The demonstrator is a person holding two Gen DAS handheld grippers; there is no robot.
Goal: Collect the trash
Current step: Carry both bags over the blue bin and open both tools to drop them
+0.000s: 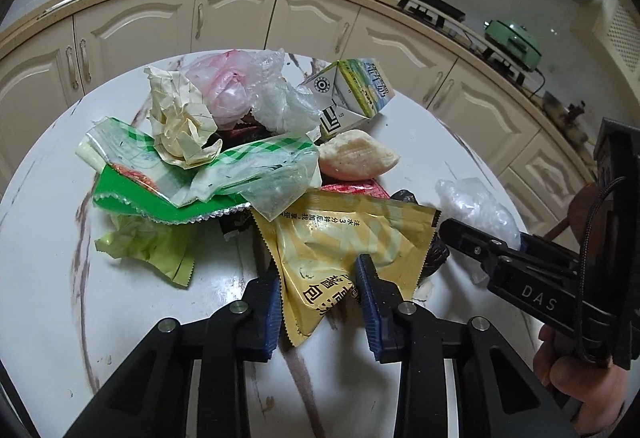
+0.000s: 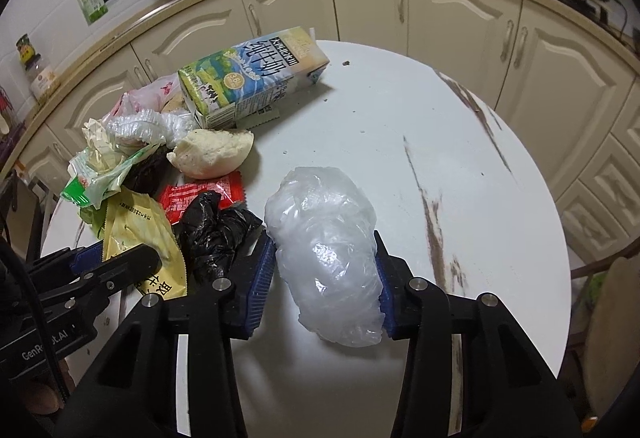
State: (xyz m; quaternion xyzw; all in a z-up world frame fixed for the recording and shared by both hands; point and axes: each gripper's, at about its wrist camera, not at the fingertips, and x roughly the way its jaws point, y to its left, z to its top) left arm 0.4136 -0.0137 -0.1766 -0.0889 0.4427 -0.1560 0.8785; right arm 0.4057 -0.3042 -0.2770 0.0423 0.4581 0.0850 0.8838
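A heap of trash lies on the round white table. My left gripper is open, its blue pads on either side of a yellow sauce packet; the packet also shows in the right wrist view. My right gripper is open around a clear crumpled plastic bag, whose sides look to touch both pads; the bag also shows in the left wrist view. Near it lie a black bag, a red packet, a bread piece and a milk carton.
Crumpled cream paper, a green checked wrapper, a light green wrapper and a pink bag fill the heap's left side. Cream kitchen cabinets curve behind the table. The table's right half holds only crumbs.
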